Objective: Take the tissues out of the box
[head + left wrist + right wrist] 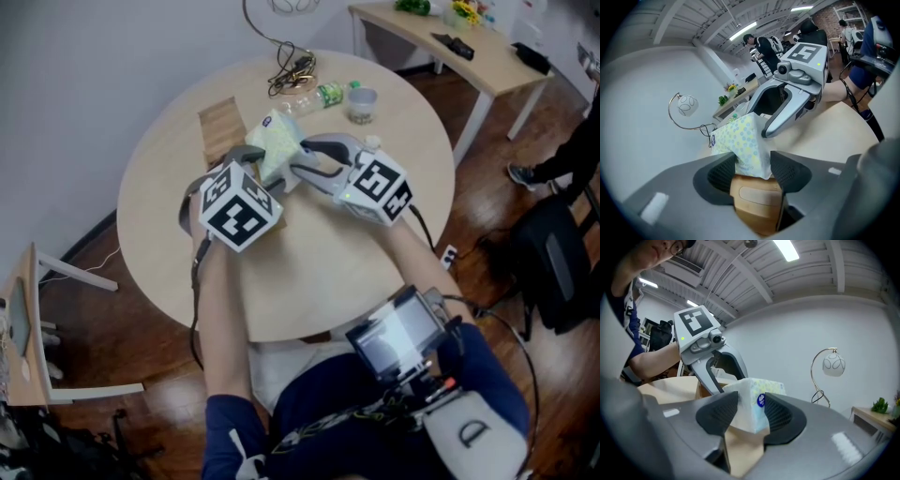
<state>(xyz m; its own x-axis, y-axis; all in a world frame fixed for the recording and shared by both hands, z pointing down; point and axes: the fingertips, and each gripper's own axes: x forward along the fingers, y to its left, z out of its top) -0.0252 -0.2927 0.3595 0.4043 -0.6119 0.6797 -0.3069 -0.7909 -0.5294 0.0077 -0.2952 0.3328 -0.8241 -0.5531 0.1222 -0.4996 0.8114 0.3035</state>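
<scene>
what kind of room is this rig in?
Probably a shared office or lab workspace. There is a round wooden table, a long desk by the wall with plants on it, ceiling strip lights under exposed beams, and people standing in the background.

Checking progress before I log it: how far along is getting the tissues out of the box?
Done: the tissue pack looks mostly out of the brown box. In hand: left tool grips the box, right tool pinches the pack. Left: pull it fully clear.
</scene>
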